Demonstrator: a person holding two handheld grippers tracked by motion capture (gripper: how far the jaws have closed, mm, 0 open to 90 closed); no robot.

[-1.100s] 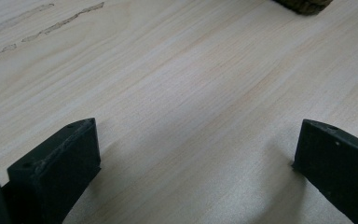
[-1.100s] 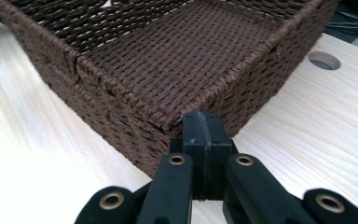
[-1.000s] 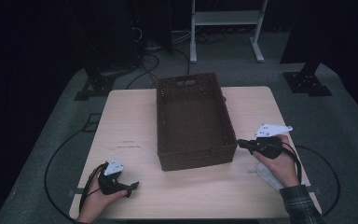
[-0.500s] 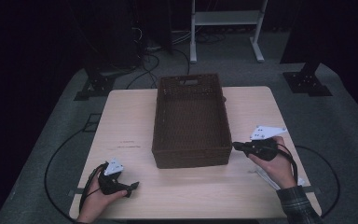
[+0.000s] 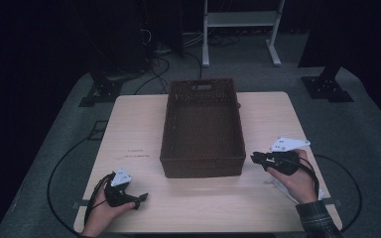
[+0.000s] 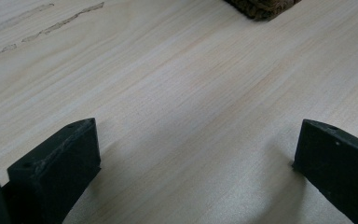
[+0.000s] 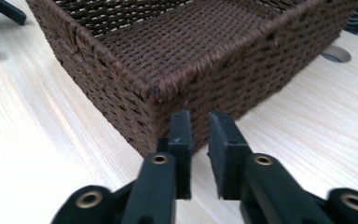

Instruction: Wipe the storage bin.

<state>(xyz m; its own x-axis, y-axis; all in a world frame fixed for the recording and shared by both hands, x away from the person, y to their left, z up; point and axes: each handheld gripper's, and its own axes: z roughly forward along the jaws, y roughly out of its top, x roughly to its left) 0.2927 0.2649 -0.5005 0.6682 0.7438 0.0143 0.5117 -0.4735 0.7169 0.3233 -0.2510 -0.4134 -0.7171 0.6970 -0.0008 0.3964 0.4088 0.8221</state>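
A dark brown woven basket [image 5: 202, 167] stands empty in the middle of the pale wooden table [image 5: 134, 129]. My right gripper [image 5: 253, 158] lies level just off the basket's near right corner [image 7: 158, 88]. Its jaws have just been opening; the pads [image 7: 182, 135] stand a narrow gap apart with nothing between them [image 7: 199, 116]. My left gripper [image 5: 141, 198] rests near the table's front left, well clear of the basket. In the left gripper view its jaws stand wide apart over bare wood [image 6: 198, 135], with a basket corner [image 6: 261, 7] far ahead.
A round cable hole [image 7: 334, 54] sits in the tabletop to the right of the basket. Behind the table stand a white shelf frame [image 5: 240, 29] and black stand bases [image 5: 327, 89], with cables on the floor [image 5: 59, 163].
The basket has slid a little to the left and now sits straighter. The right gripper followed it, then its jaws parted slightly. The left gripper has stayed put.
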